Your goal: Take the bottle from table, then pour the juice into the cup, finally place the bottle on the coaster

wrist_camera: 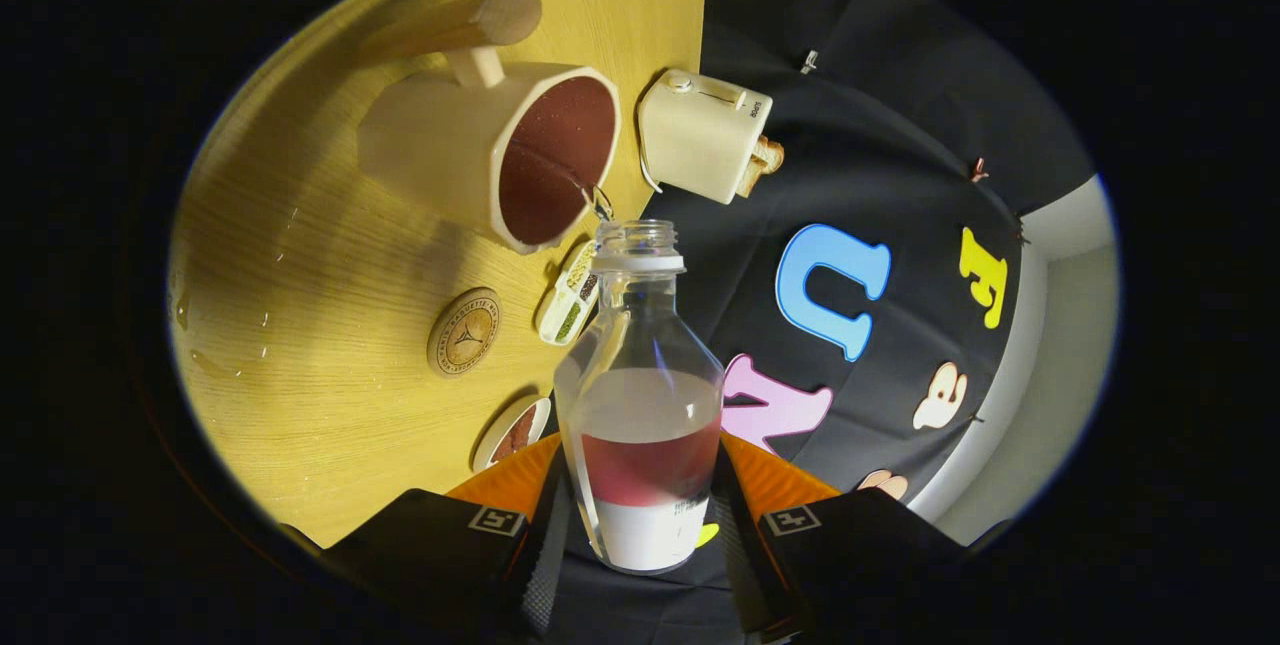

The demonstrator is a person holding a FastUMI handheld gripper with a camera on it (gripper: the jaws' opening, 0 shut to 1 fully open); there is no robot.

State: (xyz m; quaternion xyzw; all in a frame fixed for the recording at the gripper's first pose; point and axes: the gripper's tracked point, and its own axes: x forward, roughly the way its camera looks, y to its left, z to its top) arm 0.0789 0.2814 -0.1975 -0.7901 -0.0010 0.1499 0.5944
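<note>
My gripper (640, 525) is shut on a clear open-mouthed bottle (640, 365), its orange-and-black fingers (505, 500) pressing on the labelled lower body from both sides. The whole view is rolled, so the bottle is tipped toward the wooden table (300, 225). Its mouth sits right at the rim of a cream cup (450, 140) with a wooden handle. A thin thread of liquid (597, 200) runs from the mouth to the cup, whose inside is dark red-brown. A round wooden coaster (464, 332) lies bare on the table, between the cup and my fingers.
A small white toaster-like appliance (705, 135) stands near the table edge beyond the bottle's mouth. A narrow white tray (568, 297) with green bits lies beside the bottle neck. A small round dish (512, 432) sits close to my finger. A few wet spots (200, 360) mark the tabletop.
</note>
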